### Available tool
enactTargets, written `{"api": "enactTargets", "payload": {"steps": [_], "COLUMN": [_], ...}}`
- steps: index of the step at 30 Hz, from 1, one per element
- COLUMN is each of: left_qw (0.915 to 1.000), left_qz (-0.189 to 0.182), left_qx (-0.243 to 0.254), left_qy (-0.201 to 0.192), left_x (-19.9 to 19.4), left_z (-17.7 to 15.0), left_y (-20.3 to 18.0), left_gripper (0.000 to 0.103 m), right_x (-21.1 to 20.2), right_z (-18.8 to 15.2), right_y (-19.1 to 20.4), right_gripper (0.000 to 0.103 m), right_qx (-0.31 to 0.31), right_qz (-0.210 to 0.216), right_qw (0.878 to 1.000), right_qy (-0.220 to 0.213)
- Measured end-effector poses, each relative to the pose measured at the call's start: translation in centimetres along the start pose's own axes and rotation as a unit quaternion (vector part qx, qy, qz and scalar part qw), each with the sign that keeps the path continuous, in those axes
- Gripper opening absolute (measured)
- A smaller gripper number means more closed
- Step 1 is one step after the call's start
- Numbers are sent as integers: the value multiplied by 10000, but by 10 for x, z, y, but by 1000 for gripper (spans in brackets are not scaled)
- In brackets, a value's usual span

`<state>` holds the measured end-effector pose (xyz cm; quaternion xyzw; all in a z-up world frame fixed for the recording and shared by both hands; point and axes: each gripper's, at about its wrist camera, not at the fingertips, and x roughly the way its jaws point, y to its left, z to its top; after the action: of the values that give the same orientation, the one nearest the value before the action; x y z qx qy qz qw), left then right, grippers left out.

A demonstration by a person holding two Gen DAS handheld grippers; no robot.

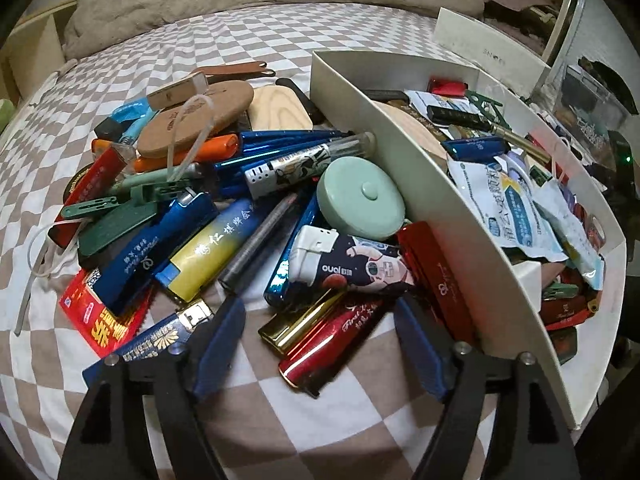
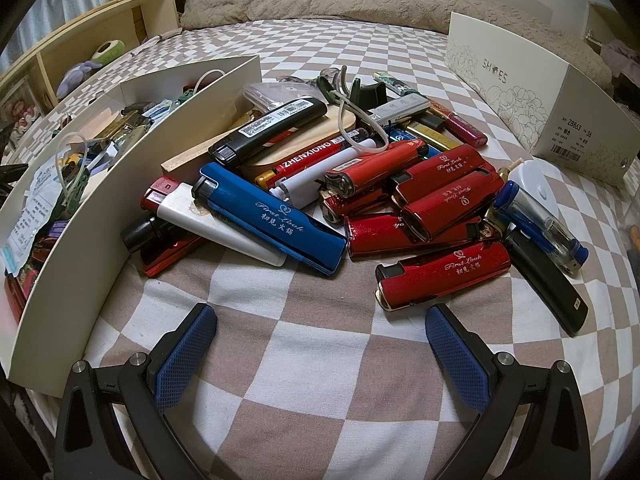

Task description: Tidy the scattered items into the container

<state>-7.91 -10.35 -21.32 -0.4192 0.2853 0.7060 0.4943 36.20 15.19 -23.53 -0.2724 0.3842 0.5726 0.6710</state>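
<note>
Both tongs, left tongs (image 1: 320,344) and right tongs (image 2: 320,344), gape empty above the checked bed (image 2: 304,360), lighters (image 1: 332,340) heaped at twelve o'clock beside the box (image 1: 440,184).

Left wrist view close above the bedspread, angled down, white container (image 1: 420,168) on its right, right wrist view equally close, container (image 2: 92,220) on its left, both sharing container and shoebox (image 2: 532,92).

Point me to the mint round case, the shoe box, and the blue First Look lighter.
mint round case (image 1: 362,200), left wrist view, lid top.
shoe box (image 2: 532,92), right wrist view, printed long side.
blue First Look lighter (image 2: 276,220), right wrist view, body lettering.
</note>
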Motion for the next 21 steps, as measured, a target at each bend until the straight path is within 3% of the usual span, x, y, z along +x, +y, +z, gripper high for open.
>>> {"api": "enactTargets", "payload": {"steps": [4, 11, 15, 21], "left_qw": [9996, 9992, 9990, 9980], "left_qz": [212, 217, 225, 422], "left_qx": [174, 248, 321, 408], "left_qy": [-88, -208, -227, -219], "left_x": [0, -6, -10, -15], "left_z": [-4, -9, -12, -17], "left_y": [-8, -14, -15, -10], "left_gripper": [76, 49, 42, 39], "right_x": [0, 1, -2, -5], "right_z": [3, 13, 19, 25], "right_y": [0, 1, -1, -19], "right_gripper": [103, 103, 103, 103], "right_qx": [30, 194, 401, 739], "right_qz": [46, 47, 138, -338], "right_qw": [10000, 9992, 9983, 9957], "right_qy": [29, 333, 405, 450]}}
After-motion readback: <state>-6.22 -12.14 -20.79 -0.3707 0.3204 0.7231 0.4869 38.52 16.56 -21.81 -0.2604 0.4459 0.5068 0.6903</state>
